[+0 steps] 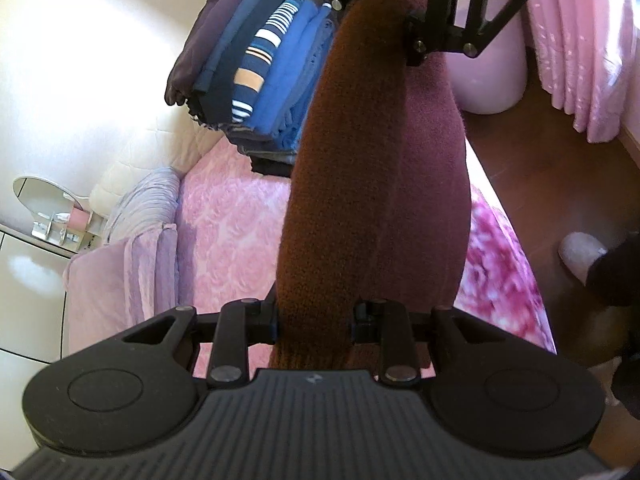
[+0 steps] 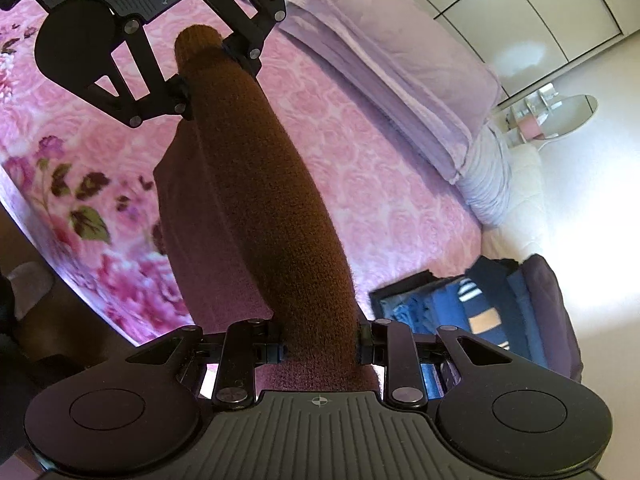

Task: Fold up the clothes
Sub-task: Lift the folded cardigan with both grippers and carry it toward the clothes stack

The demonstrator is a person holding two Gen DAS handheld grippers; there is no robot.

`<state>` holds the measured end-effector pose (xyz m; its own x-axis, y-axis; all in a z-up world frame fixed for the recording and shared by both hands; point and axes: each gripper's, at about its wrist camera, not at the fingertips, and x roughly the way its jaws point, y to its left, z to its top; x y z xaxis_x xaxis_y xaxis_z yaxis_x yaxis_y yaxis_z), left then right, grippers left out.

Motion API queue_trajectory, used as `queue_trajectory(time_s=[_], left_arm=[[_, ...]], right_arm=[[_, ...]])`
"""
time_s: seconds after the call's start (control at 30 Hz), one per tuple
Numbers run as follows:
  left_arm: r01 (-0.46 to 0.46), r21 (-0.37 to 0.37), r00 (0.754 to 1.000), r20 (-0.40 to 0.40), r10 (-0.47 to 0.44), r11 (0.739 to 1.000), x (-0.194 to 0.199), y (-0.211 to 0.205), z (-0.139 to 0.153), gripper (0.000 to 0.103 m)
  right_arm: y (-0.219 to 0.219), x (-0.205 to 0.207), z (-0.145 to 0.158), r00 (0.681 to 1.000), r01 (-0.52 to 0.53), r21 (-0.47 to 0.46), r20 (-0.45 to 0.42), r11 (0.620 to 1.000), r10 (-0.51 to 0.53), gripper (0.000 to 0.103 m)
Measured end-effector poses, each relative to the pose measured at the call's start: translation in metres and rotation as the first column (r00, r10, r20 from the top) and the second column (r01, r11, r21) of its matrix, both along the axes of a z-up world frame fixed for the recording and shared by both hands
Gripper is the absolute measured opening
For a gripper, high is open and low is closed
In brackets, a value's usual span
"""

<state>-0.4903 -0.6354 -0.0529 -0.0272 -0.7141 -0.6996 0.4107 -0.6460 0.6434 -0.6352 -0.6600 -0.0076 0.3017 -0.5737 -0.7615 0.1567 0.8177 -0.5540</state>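
Bed (image 1: 224,216) with a pink rose-patterned cover fills most of both views; a lilac pillow (image 2: 400,80) lies at its head.

Stack of folded clothes (image 1: 256,72), blues, stripes and purple, sits on the bed beyond the held piece.

Rust-brown knit garment (image 1: 360,184), already doubled, hangs above the cover, stretched as a thick band between the two tools with its lower layer drooping.

Left gripper (image 1: 316,320): jaws narrowed, pinching one end of the knit. Right gripper (image 2: 320,344): same state on the opposite end.

Judgement: fabric is soft, thick, fairly light, with no stiffness; it sags wherever unsupported. The fuzzy surface should grip well. Best hold is at the folded edge's corners, through all layers.
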Motion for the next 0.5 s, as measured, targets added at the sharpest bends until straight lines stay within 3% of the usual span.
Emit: queue_trajectory(time_s=[0.23, 0.5], left_arm=[[-0.074, -0.052, 0.997, 0.019, 0.075, 0.996, -0.03, -0.036, 0.018, 0.025], [-0.148, -0.113, 0.988, 0.023, 0.152, 0.982, -0.025, -0.065, 0.042, 0.025]], right_arm=[[-0.045, -0.032, 0.021, 0.996, -0.085, -0.034, 0.029, 0.996, 0.086, 0.027], [-0.08, -0.031, 0.047, 0.985, -0.159, -0.09, 0.055, 0.983, 0.164, 0.027]])
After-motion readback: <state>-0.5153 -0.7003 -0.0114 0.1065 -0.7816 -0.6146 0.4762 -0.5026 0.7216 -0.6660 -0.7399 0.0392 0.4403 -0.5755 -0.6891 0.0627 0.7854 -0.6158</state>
